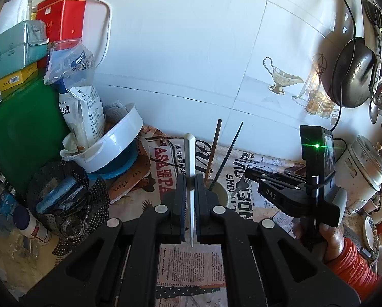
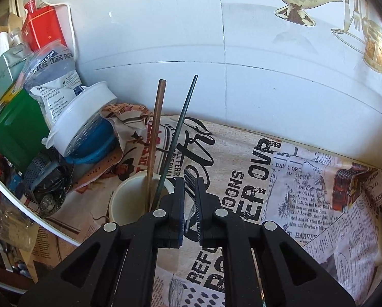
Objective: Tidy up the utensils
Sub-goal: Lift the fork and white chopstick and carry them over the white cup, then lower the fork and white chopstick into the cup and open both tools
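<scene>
Cream cup [image 2: 129, 199] stands on the newspaper-print cloth [image 2: 306, 179] over the tabletop, near the white tiled wall [image 2: 165, 38]; it already holds two upright sticks, a brown chopstick [image 2: 156, 133] and a dark thin chopstick [image 2: 180, 128], both leaning on the rim. Left claw [image 1: 190, 179] is clamped narrow on a white chopstick [image 1: 189, 153], gripped around its middle, thick blunt end pointing up and away, thin tip running back toward the camera; it sits just left of the cup [image 1: 220, 194] in the left wrist view. Right claw [image 2: 190, 179] is nearly closed on a metal fork [image 2: 191, 179], tines sticking out past the jaw tips, handle running back between the pads; it hangs just right of the cup rim. From the left view the right claw [image 1: 249, 172] and fork tines [image 1: 239, 185] show beside the cup, a hand [image 1: 331, 240] with an orange sleeve [image 1: 354, 266] behind. Handling guess: chopstick is light, stiff, smooth, likely slippery and prone to pivot in the pads, so a mid-shaft hold is sensible; fork is light, rigid and slick metal, best held on the flat of the handle. Cup looks ceramic and tippable with tall sticks in it, so go in from above. Left side clutter: white colander bowl [image 1: 114, 140], plastic bag [image 1: 73, 81], red tin [image 1: 60, 12], green board [image 1: 19, 133], black perforated basket [image 1: 63, 199]. Dark pan [image 1: 352, 76] hangs on the wall at right.
</scene>
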